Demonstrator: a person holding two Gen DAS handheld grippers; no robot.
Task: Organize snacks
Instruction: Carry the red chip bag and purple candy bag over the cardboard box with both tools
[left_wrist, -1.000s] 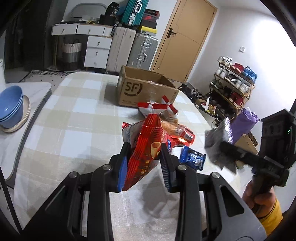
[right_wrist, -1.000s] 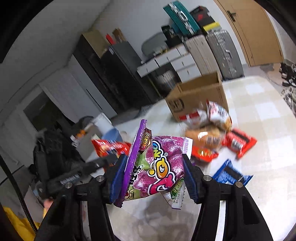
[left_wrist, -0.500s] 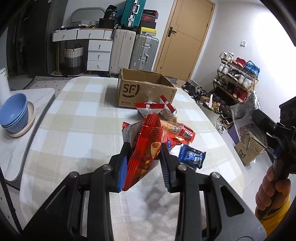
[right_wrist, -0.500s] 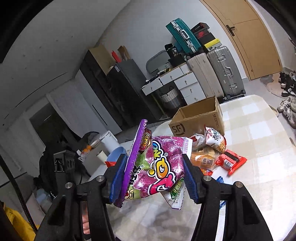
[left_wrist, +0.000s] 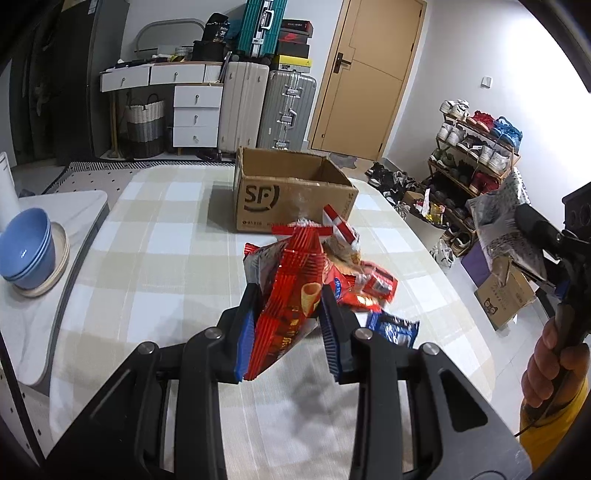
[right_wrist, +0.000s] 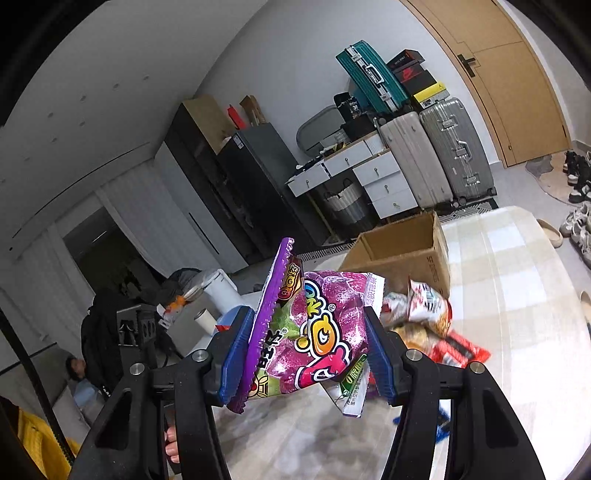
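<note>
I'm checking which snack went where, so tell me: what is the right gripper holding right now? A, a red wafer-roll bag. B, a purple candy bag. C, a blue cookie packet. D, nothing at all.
B: in the right wrist view the right gripper has both blue pads pressed against the purple candy bag, lifted above the table, while the red bag sits in the left gripper.

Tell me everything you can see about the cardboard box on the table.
The cardboard box is brown corrugated card, rectangular, with "SF" printed in dark letters on its side. It stands upright on the checked tablecloth at the far part of the table, top open, flaps raised. No contents show from these angles. Loose snack packets lie just in front of it; neither claw touches it.
</note>
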